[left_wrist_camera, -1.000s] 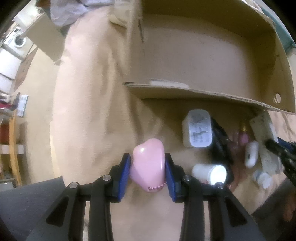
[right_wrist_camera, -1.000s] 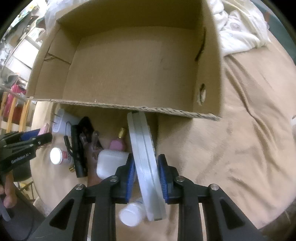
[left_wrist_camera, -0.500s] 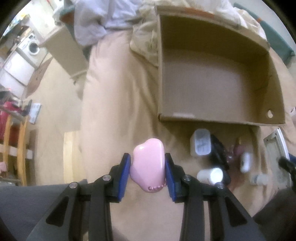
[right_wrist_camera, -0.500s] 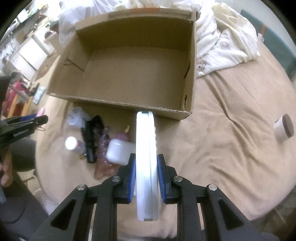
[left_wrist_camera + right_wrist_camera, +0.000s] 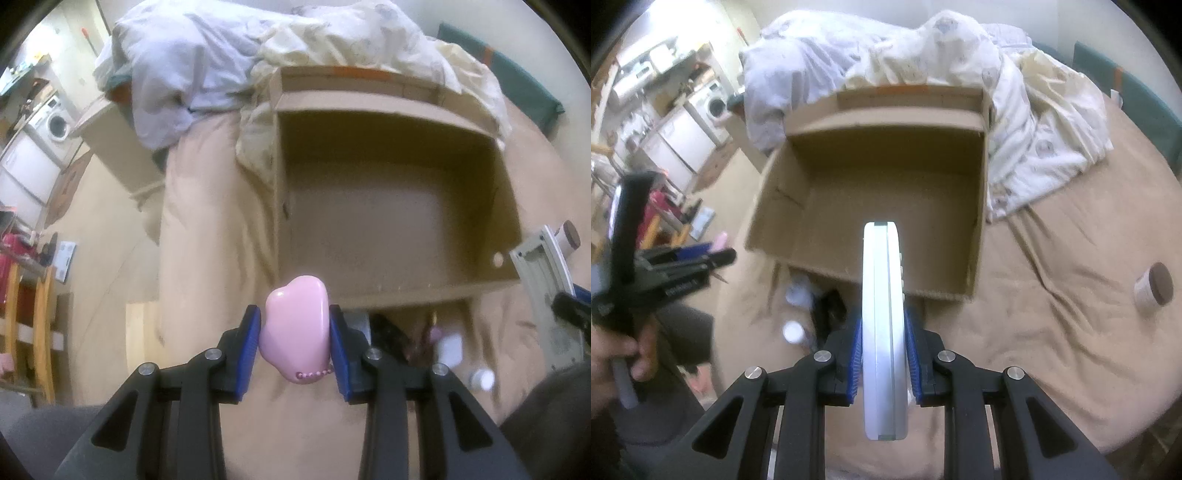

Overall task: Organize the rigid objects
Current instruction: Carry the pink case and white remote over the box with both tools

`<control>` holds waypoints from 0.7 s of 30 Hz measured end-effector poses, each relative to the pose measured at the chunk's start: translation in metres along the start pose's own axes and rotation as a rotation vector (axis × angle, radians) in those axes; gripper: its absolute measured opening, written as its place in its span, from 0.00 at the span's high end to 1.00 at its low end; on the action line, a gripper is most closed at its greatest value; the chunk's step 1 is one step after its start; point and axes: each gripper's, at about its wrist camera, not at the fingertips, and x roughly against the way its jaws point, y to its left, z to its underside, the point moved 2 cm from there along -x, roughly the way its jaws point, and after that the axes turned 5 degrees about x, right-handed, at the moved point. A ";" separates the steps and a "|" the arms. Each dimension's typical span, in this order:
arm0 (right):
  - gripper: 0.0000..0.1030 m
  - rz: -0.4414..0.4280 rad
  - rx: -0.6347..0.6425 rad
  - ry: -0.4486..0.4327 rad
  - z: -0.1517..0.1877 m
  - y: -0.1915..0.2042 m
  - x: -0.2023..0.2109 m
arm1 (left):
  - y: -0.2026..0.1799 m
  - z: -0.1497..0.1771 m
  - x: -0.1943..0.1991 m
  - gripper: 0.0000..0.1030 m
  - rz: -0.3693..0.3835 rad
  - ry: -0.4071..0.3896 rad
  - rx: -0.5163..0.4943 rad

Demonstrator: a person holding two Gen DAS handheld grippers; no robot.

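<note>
Big bed (image 5: 1052, 332) with a tan sheet and a rumpled duvet (image 5: 1015, 110) at the far end. An open cardboard box (image 5: 871, 192) sits on it, nothing inside. Near side of the box, a blurry pile of small bottles (image 5: 793, 331) and black stuff. Right claw (image 5: 883, 350) is clamped on a flat white device (image 5: 882, 332) held edge-on; left claw (image 5: 294, 341) grips a pink heart-shaped case (image 5: 295, 325). Both are above the box's near wall.

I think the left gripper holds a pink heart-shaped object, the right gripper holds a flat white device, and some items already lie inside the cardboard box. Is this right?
Not quite: the cardboard box is empty, as the right wrist view shows. The left gripper does hold the pink heart-shaped object, and the right gripper the flat white device.
</note>
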 end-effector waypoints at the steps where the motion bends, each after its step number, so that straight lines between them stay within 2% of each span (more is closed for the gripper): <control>1: 0.78 -0.007 -0.006 -0.008 -0.005 -0.002 0.001 | 0.001 -0.006 -0.003 0.68 0.010 -0.002 0.000; 6: 0.78 -0.047 -0.040 -0.015 -0.029 -0.010 -0.008 | -0.001 -0.030 -0.007 0.68 0.003 -0.031 0.007; 10: 0.78 -0.045 -0.032 -0.022 -0.045 -0.013 -0.020 | -0.012 -0.044 -0.019 0.68 0.007 -0.019 -0.018; 17: 0.78 -0.096 -0.114 -0.033 -0.065 -0.032 -0.058 | -0.036 -0.058 -0.050 0.68 0.011 0.003 -0.089; 21: 0.78 -0.120 -0.161 -0.027 -0.069 -0.042 -0.080 | -0.042 -0.058 -0.073 0.68 0.038 0.041 -0.088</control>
